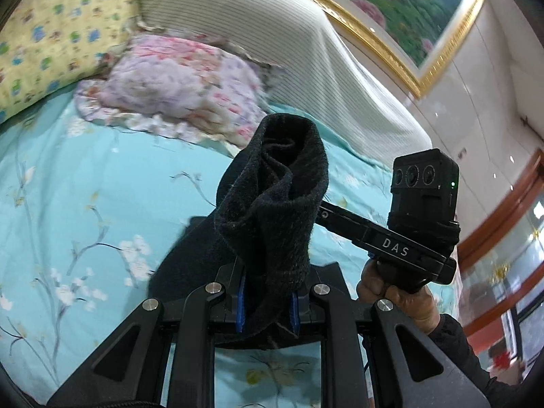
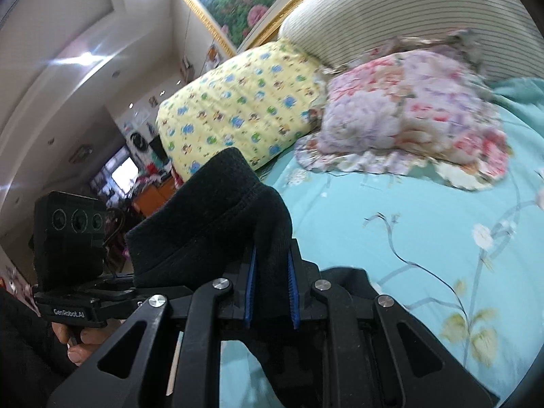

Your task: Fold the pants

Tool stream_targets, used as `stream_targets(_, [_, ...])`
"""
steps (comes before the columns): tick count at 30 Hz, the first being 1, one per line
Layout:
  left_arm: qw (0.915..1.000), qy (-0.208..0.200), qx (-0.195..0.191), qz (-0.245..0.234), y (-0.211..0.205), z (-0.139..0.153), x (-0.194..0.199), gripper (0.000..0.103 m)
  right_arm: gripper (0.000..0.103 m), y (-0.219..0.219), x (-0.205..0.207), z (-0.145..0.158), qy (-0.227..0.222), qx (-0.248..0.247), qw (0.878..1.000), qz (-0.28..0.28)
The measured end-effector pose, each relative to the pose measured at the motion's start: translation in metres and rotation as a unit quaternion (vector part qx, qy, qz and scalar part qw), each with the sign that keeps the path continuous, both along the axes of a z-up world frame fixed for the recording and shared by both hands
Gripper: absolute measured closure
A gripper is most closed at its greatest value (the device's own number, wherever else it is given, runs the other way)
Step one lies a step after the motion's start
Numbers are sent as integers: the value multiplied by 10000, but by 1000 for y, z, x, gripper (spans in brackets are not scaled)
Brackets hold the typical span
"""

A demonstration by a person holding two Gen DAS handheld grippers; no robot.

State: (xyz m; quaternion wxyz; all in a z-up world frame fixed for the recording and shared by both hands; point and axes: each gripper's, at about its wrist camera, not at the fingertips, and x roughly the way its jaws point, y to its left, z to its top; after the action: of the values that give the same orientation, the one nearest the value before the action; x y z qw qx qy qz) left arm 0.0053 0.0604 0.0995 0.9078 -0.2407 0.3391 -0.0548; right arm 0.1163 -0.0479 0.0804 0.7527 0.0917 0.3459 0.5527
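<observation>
We see the left gripper point(image 1: 267, 301) clamped on black pants point(image 1: 272, 204), fabric bunched upright between blue pads point(image 1: 240, 301), lifted over the teal bedsheet point(image 1: 68, 204). Right gripper point(image 2: 272, 292) likewise pinches the pants point(image 2: 210, 217), raised off the bed, pillows point(image 2: 244, 102) behind.

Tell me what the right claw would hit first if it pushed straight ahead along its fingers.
Beyond the black pants that the right claw already grips, probably the yellow patterned pillow, though depth is unclear and it might meet the teal bedsheet first.
</observation>
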Motion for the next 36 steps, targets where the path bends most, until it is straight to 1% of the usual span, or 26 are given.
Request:
stream_targets(7, [9986, 110, 342, -397, -51, -7, 10, 85, 85, -48, -5, -15, 163, 183, 9990, -385])
stream_targets(13, [9956, 234, 637, -653, -84, -19, 19, 84, 85, -80, -9, -30, 273, 244, 9973, -641])
stream_targets(24, [9890, 505, 1043, -920, -126, -48, 40, 84, 85, -121, -6, -63, 591, 139, 9925, -1063])
stream_targets(26, [9878, 523, 1077, -992, -132, -51, 44, 81, 85, -126, -6, -69, 654, 100, 9913, -1140])
stream_targets(29, [9865, 493, 1100, -1107, -138, -56, 53, 74, 81, -135, -5, -75, 664, -68, 9888, -1333])
stream_targets(31, [9854, 473, 1121, -1193, -143, -60, 56, 65, 80, -139, -7, -77, 637, -235, 9867, -1477])
stream_targets(32, [9850, 477, 1108, -1237, -144, -61, 57, 63, 80, -142, -7, -78, 623, -316, 9853, -1562])
stream_targets(34, [9843, 466, 1091, -1307, -147, -64, 58, 57, 80, -150, -8, -78, 600, -418, 9821, -1736])
stream_targets(36, [9836, 450, 1020, -1420, -150, -64, 57, 48, 75, -160, -9, -78, 606, -493, 9776, -1955])
